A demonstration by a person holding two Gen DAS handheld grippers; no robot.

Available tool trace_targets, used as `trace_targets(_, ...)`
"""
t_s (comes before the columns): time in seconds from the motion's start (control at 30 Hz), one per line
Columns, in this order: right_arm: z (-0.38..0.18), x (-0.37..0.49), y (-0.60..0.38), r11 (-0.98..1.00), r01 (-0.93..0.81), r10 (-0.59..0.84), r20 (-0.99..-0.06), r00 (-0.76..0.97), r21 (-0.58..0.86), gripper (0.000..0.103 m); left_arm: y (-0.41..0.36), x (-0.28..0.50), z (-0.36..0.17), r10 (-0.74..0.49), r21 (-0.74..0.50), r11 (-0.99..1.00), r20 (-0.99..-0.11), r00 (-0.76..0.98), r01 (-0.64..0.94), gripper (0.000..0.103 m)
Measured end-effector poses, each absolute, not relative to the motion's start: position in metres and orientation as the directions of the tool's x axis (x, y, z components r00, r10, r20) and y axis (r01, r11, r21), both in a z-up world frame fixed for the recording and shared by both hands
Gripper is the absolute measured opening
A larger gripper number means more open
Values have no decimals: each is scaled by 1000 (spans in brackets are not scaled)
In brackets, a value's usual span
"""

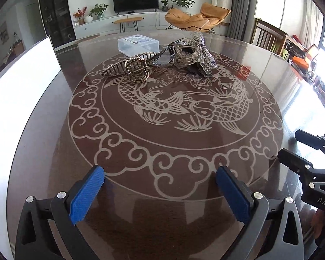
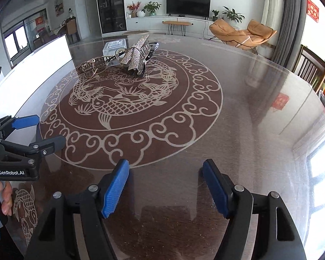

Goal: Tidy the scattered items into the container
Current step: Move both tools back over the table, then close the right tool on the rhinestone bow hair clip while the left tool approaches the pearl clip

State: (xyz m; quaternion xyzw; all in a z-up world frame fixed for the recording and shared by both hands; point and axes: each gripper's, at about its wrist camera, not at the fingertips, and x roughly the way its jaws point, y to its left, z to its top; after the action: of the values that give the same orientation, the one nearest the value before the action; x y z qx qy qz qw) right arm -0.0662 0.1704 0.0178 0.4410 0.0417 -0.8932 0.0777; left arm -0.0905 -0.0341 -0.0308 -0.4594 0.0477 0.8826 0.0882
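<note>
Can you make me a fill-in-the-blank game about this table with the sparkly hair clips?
1. Both the left claw and the right claw are ____ and hold nothing.
2. The pads on the claws are colored ____.
3. The pattern on the table shows two big ____.
4. The clear plastic box sits ____ the hair clips, farther from the claws.

Missing words: open; blue; fish; behind

Two hair clips: one claw clip (image 1: 127,68) and one rhinestone bow clip (image 1: 197,56); one clear plastic container (image 1: 138,44).
</note>
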Motion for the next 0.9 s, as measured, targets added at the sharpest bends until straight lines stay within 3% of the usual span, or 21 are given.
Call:
trace_targets(0.47,17,-63,170,-984,176,-101,-794,-600,-7,72,-34,-90,-32,107,6,-981,-818,-566,-193,103)
trace_targets(0.53,16,-66,168,-984,178,-104,-795,-598,-5,76,-34,-90,-32,106,6,-981,-818,-566,-193,103)
trace_targets(0.77,13,-147,125,-934,356,-204,-816,-542,-3,78,-34,-90,-32,106,6,-981,-817,-566,-192,103)
trace_targets(0.9,14,-208,93,-931,362,-233,-838,-494,45,78,-34,-90,-32,106,6,-982,-817,-566,-191,103)
